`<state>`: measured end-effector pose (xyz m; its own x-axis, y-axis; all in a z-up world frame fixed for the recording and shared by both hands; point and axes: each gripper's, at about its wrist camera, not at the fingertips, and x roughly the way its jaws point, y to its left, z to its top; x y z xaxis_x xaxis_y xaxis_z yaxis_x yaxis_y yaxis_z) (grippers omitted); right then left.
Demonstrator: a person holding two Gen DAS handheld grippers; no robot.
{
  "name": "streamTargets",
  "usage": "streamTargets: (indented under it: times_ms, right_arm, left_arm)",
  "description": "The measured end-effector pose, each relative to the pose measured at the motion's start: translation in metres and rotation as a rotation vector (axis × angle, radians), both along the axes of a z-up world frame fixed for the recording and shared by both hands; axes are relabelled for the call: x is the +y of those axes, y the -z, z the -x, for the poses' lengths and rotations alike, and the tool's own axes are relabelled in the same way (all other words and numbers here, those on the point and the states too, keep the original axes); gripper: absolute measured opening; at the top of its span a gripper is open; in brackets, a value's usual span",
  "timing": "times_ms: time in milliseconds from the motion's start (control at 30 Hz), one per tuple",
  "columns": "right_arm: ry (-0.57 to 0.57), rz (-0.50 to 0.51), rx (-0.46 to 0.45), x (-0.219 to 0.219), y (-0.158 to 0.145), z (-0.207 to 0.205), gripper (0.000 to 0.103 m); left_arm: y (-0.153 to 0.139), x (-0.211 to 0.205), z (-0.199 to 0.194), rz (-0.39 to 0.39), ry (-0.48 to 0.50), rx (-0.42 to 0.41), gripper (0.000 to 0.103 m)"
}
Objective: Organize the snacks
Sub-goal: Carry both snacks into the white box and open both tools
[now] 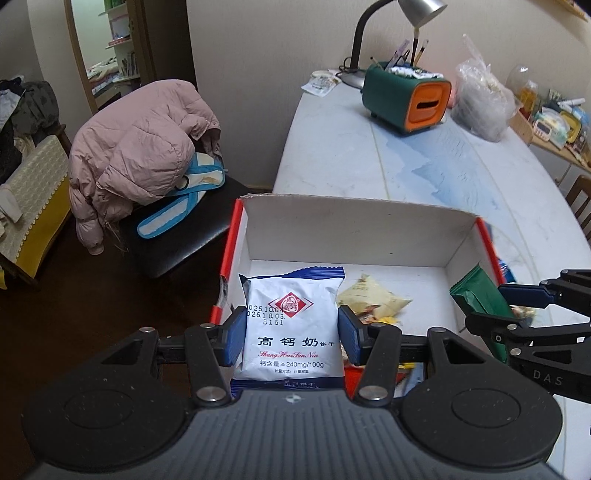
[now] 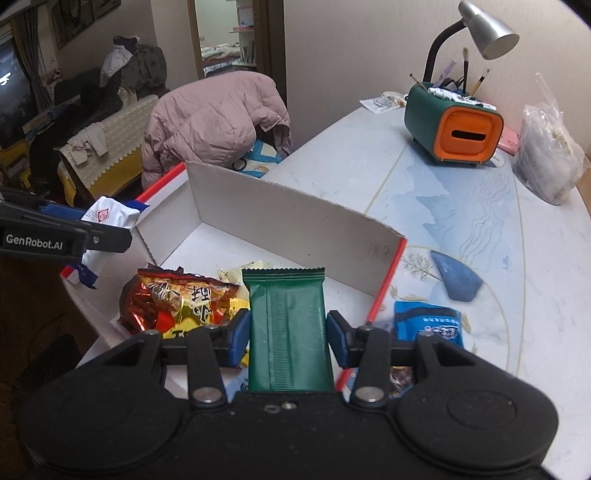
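Note:
My left gripper is shut on a white and blue biscuit packet and holds it over the left part of the white cardboard box with red outer sides. My right gripper is shut on a green snack bar over the box's right side. In the left wrist view the right gripper and the green bar show at the right. In the right wrist view the left gripper shows with the biscuit packet. A red and yellow snack bag and a pale yellow packet lie in the box.
A blue snack packet and a blue cloth lie on the table right of the box. A green and orange tissue holder, a desk lamp and a plastic bag stand at the back. A chair with a pink jacket is left of the table.

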<state>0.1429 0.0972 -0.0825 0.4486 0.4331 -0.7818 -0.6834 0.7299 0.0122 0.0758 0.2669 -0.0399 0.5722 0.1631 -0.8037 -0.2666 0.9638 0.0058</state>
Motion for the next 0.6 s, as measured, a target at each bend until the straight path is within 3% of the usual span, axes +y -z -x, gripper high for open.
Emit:
streamTargets:
  times_ms: [600]
  right_arm:
    - [-0.032,0.131,0.046,0.047,0.044,-0.012,0.043]
  left_arm:
    - [0.039,0.012,-0.05,-0.024,0.057,0.158,0.051]
